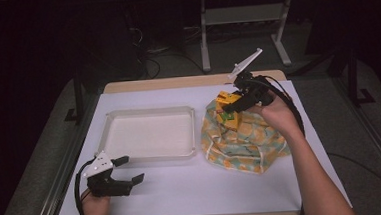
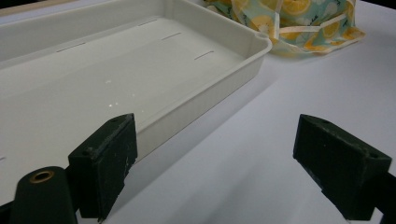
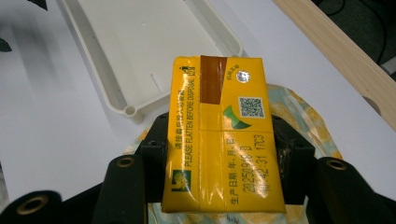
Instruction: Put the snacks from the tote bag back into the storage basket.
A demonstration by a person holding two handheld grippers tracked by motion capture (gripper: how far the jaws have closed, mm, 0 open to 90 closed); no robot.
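A yellow drink carton (image 3: 222, 135) sits clamped between the jaws of the right gripper (image 1: 242, 100), raised just above the lemon-print cloth bag (image 1: 240, 142). Beside the bag lies a white tray (image 1: 150, 132). The left gripper (image 1: 125, 171) rests near the tray's front edge on the white table (image 1: 203, 182), jaws wide apart and holding nothing.

A white tray (image 1: 150, 135) lies on the white table (image 1: 193, 187), just beside a lemon-print cloth bag (image 1: 243, 147).
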